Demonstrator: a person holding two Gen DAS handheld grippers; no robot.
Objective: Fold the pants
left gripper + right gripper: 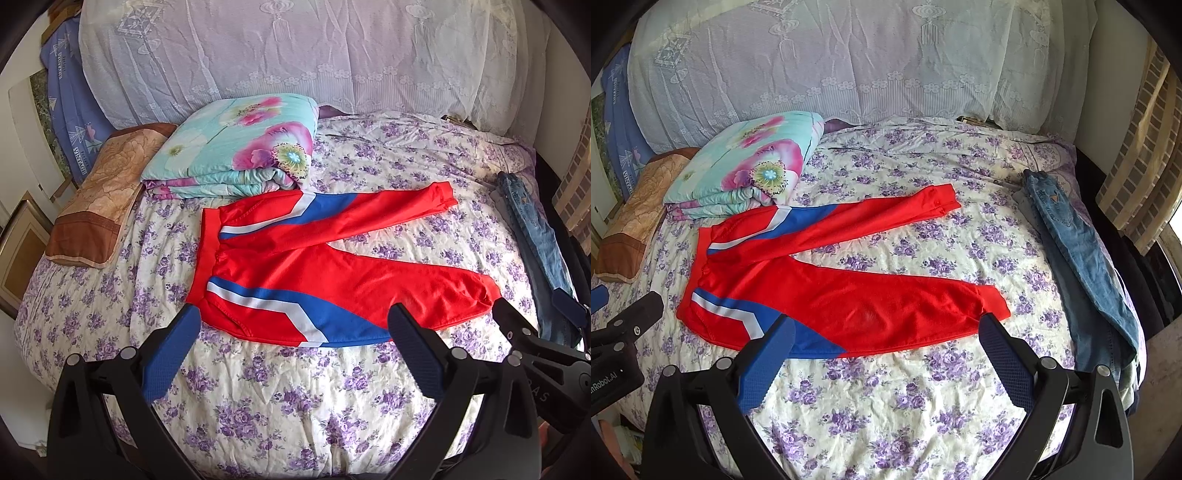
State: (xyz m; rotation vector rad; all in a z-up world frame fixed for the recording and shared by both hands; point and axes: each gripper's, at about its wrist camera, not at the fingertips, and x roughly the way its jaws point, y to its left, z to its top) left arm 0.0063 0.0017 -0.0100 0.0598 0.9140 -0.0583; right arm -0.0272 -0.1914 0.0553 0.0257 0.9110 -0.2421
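Two legs splayed in a V: red track pants (pixel 314 269) with blue-and-white side stripes, flat on the floral bedspread (pixel 295 398), waistband (pixel 207 254) toward the left, cuffs toward the right. Upper leg angled up beside the folded floral quilt (pixel 236 144), lower leg nearest both grippers. No fold made yet, judging by the spread.

Left gripper (pixel 295 321) spread wide and empty, hovering at the near hem by the waistband end. Right gripper (pixel 886 328) likewise wide apart and empty, over the near leg, one pad close to its cuff (pixel 993 299).

Likely thin, slick synthetic knit: light, limp, prone to sliding on the cotton cover and slumping when lifted. Best pinched at firmer spots, probably the elastic waistband corner and the ribbed cuff, then carried together across to the far leg. Folded jeans (pixel 1082 258) at the right edge, well apart from the work.
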